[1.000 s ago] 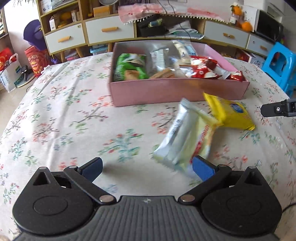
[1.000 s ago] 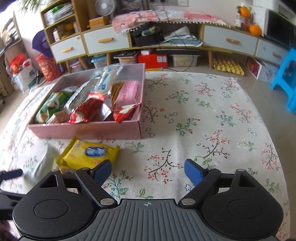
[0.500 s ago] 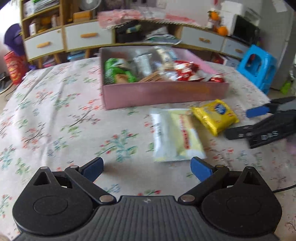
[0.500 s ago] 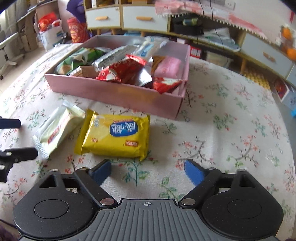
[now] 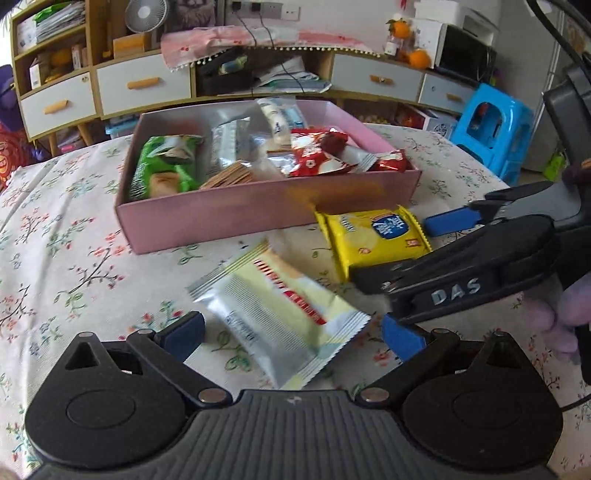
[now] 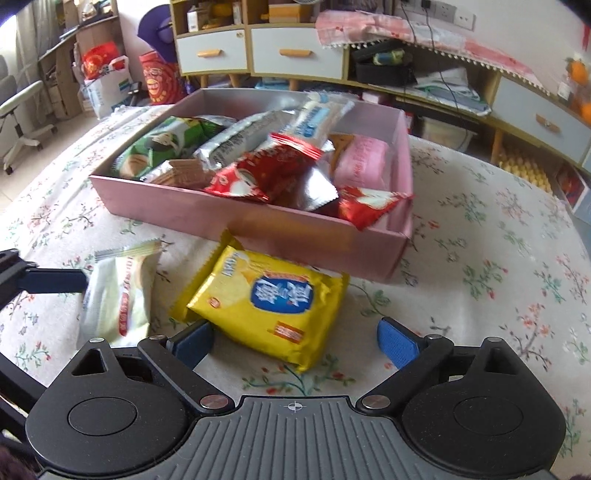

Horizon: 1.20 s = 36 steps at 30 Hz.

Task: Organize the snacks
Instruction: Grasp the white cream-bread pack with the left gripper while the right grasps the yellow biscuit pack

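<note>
Holding both grippers wide open, I see my left gripper (image 5: 291, 332) straddling the pale cream packet (image 5: 277, 314) and my right gripper (image 6: 295, 341) straddling the yellow packet (image 6: 269, 302), both just before the pink box (image 6: 258, 225) on the floral cloth (image 6: 498, 258).

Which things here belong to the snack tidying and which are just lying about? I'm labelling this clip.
Part of the job:
pink box
yellow packet
white packet
left gripper, open
right gripper, open

Just lying about:
blue stool
drawer unit
desk fan
oranges
</note>
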Tool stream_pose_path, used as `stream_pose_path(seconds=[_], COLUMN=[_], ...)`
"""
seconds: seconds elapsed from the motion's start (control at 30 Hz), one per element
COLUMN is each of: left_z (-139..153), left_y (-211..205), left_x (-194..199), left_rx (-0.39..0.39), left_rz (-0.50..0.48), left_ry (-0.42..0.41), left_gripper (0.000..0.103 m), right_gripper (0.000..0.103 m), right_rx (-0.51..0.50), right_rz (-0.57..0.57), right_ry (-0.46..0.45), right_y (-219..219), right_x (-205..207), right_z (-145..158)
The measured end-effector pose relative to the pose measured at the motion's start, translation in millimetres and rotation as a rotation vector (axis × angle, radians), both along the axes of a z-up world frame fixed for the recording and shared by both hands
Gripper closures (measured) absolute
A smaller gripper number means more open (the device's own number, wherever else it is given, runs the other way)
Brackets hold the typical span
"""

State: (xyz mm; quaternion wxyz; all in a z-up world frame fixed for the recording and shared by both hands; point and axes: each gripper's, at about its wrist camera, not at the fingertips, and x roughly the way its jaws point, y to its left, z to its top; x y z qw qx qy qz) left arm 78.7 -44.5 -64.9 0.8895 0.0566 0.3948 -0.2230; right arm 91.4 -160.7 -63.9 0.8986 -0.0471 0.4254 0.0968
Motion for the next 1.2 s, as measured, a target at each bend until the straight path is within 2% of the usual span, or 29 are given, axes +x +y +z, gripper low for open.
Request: stream_pose_path(seconds=[0.23,0.53,0.6,0.73,0.87,0.97,1.1,1.2], left_z=[-6,-2,0,6,9,9,5,2], left_y=[6,57,68,75,66,54,42,34], left_x=[-2,2,3,1,0,1,10,18], left_rx=[0.088,0.083,0.082,0.046,-0.034,-0.057,-0.049,-0.050], left_rz=[-0.003,0.101,0.130,0.109,0.040,0.027,0.083,0.144], left_ry=[-0.047,-0.029,-0.017,0.028,0.074,0.081,0.065,0.046], left_gripper=[0.001,0.000,0.003,0.003,0.002,0.002,0.003,0.005], right_gripper=[0.013,0.013,0.013,0.011,0.011,0.011,0.010,0.010], right_rx=[0.008,0.024,0.018,0.109,0.199,0.259,0.327,0.330], right_rz=[-0.006,-0.063,-0.071,-0.075,-0.104,-0.138,-0.195,-0.243], right_ry=[0.000,0.010,0.015,0.065,0.094,0.113,0.131,0.129], right_y=[3,-22,-27,-37,-36,-33,-26,-18], right_x=[0,-7,-9,-11,-8,-2,9,17], right_z=[2,3,3,6,11,12,12,10])
